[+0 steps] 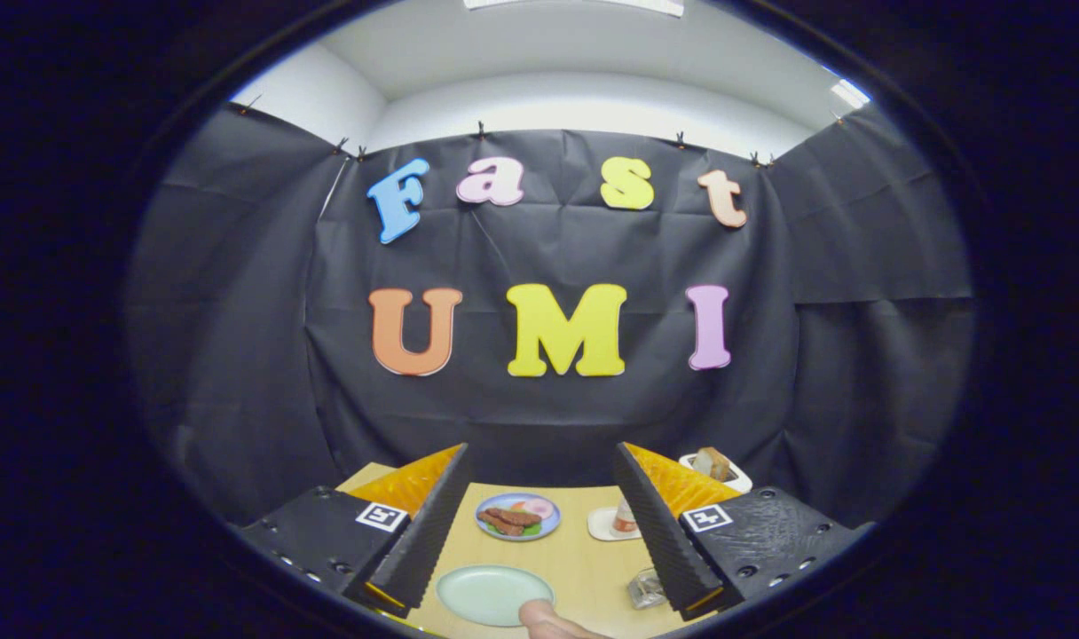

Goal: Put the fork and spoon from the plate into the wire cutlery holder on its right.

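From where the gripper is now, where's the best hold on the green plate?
Take the green plate by its rim, on the left side, coming in low and level. It lies flat on the table and is shallow, so only the thin lip offers a pinch. A thumb rests at its near right edge, so keep off there. The gripper is open, holding nothing.

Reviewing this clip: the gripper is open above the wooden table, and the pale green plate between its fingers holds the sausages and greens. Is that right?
Not quite. In the gripper view the gripper is open above the wooden table, but the pale green plate between its fingers is bare. The sausages and greens sit on the blue-rimmed plate farther ahead.
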Demonstrator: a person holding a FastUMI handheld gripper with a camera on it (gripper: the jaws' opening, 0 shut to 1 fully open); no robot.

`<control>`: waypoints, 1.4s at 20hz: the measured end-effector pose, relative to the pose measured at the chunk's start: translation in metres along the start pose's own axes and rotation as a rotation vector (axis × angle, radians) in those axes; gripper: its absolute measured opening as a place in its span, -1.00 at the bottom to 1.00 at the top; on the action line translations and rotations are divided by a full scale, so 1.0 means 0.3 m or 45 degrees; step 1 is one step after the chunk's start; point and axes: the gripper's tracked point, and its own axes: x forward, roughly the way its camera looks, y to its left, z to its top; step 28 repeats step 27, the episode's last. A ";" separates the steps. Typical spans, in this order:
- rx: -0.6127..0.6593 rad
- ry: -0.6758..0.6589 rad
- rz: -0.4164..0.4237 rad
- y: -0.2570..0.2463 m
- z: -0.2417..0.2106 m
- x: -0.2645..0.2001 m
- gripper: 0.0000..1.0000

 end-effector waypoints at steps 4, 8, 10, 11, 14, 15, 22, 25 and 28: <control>-0.022 -0.049 -0.029 0.010 0.043 -0.051 0.92; -0.023 -0.057 -0.042 0.022 0.039 -0.082 0.92; -0.017 -0.049 -0.049 0.026 0.034 -0.090 0.92; -0.018 -0.049 -0.058 0.016 0.038 -0.094 0.92; -0.022 -0.069 -0.076 0.010 0.052 -0.106 0.92; -0.037 -0.081 -0.077 0.007 0.048 -0.116 0.92; -0.064 -0.027 -0.064 0.054 -0.019 -0.183 0.92; -0.040 -0.031 -0.080 0.058 -0.019 -0.192 0.92; -0.034 -0.016 -0.082 0.065 -0.033 -0.192 0.92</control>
